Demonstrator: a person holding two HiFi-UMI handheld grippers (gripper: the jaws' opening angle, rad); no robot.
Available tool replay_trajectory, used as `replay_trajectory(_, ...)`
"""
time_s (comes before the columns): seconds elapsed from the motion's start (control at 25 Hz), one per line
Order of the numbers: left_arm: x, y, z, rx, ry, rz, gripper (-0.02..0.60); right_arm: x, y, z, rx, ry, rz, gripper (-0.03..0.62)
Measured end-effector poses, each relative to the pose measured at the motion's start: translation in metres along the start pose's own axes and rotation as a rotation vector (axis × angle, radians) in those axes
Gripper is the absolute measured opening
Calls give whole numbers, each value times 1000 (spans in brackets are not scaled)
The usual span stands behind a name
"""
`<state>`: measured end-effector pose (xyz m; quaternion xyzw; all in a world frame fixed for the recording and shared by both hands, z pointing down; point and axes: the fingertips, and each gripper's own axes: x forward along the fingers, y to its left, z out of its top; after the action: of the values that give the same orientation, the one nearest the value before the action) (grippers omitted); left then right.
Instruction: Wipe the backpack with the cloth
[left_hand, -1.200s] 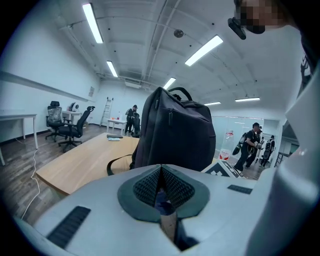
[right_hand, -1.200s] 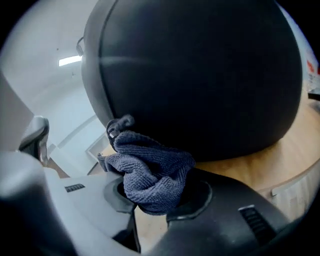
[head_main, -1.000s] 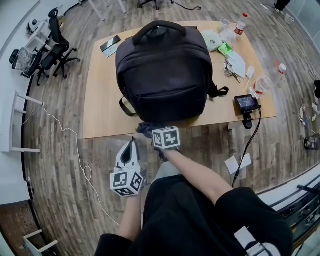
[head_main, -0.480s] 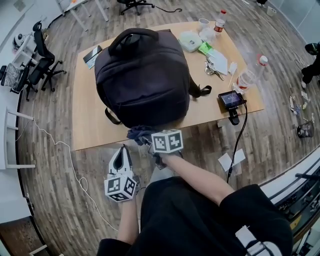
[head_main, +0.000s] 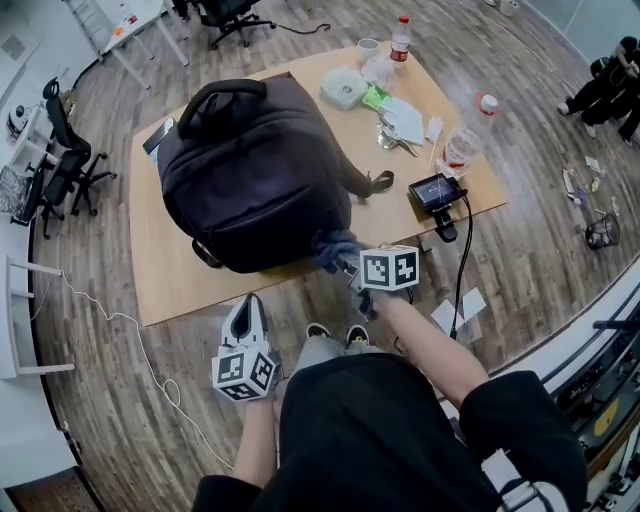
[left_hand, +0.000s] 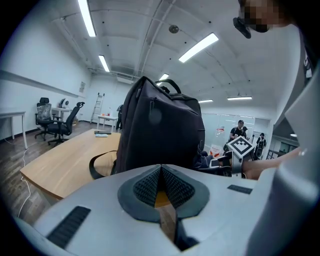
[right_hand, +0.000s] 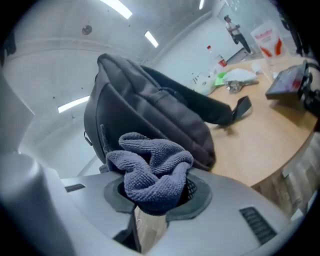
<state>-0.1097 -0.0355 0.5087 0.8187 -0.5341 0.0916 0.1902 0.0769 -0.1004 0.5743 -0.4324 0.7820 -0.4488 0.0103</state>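
Backpack (head_main: 255, 175) hogs most of the worktop (head_main: 165, 285). There's open wood along the near-left edge, so that side's easy to reach in. The right end is cluttered: strap (head_main: 375, 184), small screen (head_main: 435, 190) with its cable (head_main: 462, 270) dangling off the edge, keys (head_main: 390, 140), bottle (head_main: 401, 38).

Left hand-held gripper (left_hand: 161, 176) shut and empty, facing the backpack (left_hand: 160, 125).
The backpack stands upright on the desk (left_hand: 60, 160), straight ahead of my closed jaws. Its strap loop (left_hand: 97, 165) lies at its lower left. My right hand-held gripper (left_hand: 220, 164), marker cube on top, shows just right of it.
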Motion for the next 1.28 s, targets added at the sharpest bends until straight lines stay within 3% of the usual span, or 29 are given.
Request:
replay_trajectory(0.12,6,-10,2,8,1,-22,17,-17,-1,20,-81,-35,-54,121)
replay_trajectory(0.32,9,-19,-1,-4,0,-35,17,-28,28,36,-226,-11,-71,120)
replay_trajectory(0.52,15,-19,5,7,-24,-45,17,-26,50,39,-105,40,-8,120)
replay_trajectory(0.76,15,-2,0,-17,-37,-41,17,-15,62,35,-42,61,-17,120)
replay_trajectory(1.28,-10,51,-13,-74,-33,65,17,41,118,-7,121,167,118,120)
